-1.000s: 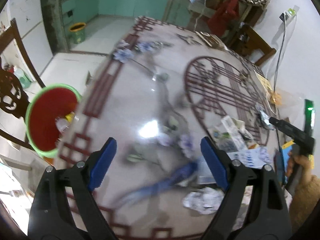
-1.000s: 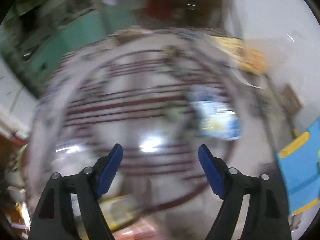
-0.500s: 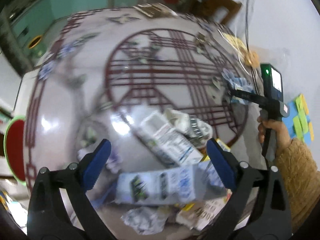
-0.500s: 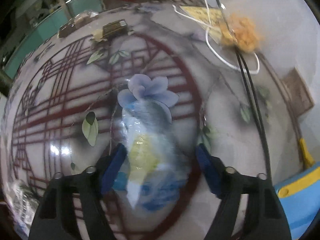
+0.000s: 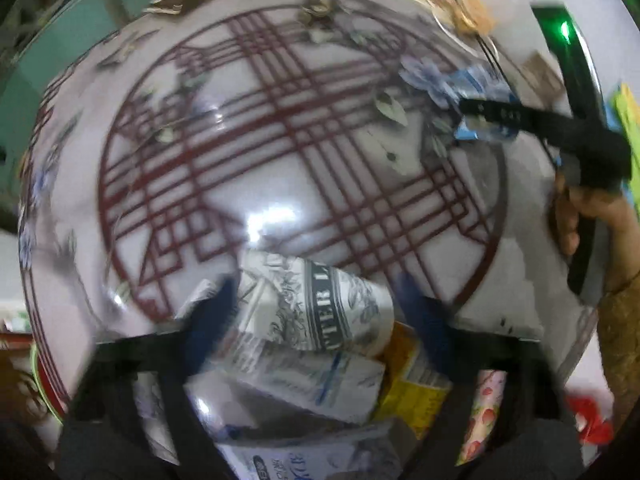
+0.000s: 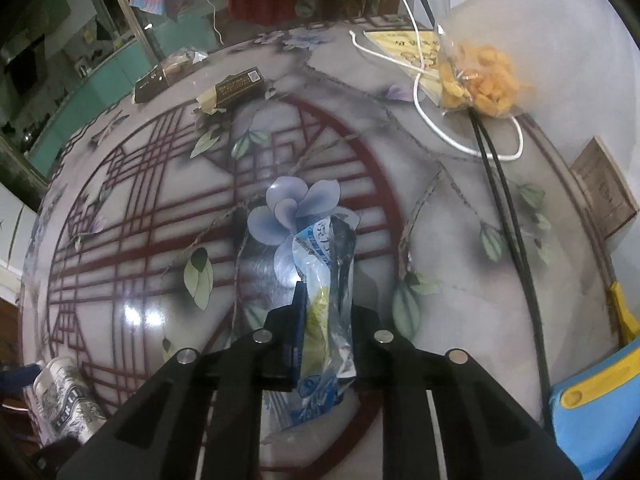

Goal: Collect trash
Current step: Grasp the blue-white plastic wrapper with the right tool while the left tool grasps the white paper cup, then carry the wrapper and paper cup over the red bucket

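Two grippers work over a round surface (image 6: pixel 460 240) printed with red lattice and flowers. The right gripper (image 6: pixel 322 320) has its fingers pinched tight on a crumpled blue-and-white wrapper (image 6: pixel 326 280), which stands up between them just above the surface. Beyond those fingers, well apart, lies a clear bag (image 6: pixel 478 76) holding orange snack pieces, with a white cord and two black cables running by it; a dark packet (image 6: pixel 236 88) lies far off to the upper left. The left gripper (image 5: pixel 316 312) points down at a heap of trash, its blurred fingers closing around a grey printed paper cup (image 5: pixel 320 308) lying on its side between them; contact is unclear. Below the cup lie a carton (image 5: pixel 304 384) and a yellow pack (image 5: pixel 416 396).
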A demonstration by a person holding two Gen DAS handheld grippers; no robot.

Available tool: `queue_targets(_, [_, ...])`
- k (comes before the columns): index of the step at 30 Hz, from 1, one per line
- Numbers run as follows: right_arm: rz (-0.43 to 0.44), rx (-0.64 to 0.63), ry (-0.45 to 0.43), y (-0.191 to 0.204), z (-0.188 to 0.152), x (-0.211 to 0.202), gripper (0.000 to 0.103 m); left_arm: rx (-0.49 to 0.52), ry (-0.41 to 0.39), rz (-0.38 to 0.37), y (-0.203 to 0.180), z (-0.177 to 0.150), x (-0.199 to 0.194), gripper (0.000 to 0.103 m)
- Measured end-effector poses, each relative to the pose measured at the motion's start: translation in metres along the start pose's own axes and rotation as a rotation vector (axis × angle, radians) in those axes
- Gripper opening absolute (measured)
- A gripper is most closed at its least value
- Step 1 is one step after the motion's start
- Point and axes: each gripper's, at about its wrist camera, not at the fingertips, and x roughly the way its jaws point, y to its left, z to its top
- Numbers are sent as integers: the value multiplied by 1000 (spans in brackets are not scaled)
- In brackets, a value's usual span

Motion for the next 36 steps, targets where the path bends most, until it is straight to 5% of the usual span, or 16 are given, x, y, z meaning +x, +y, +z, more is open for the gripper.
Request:
queue_targets(3, [14,15,0,0,-1,0,16,-80,25,-89,11,5,12,46])
queue_targets(4, [20,19,-2,1,-2,-2,16,-91,26,-89,14,9,14,23])
queue_targets(5, [23,21,-4,1,-1,-3,16,-93,31,-87,16,11,15,21])
queue_targets(21, [104,-9,-77,42,1,-49,16,-211,-186,-52,57,14,-59,19])
queue_targets(36, [243,-98,-153,107,-18,-121,16,-409,-381,-2,106,-44,-136,19])
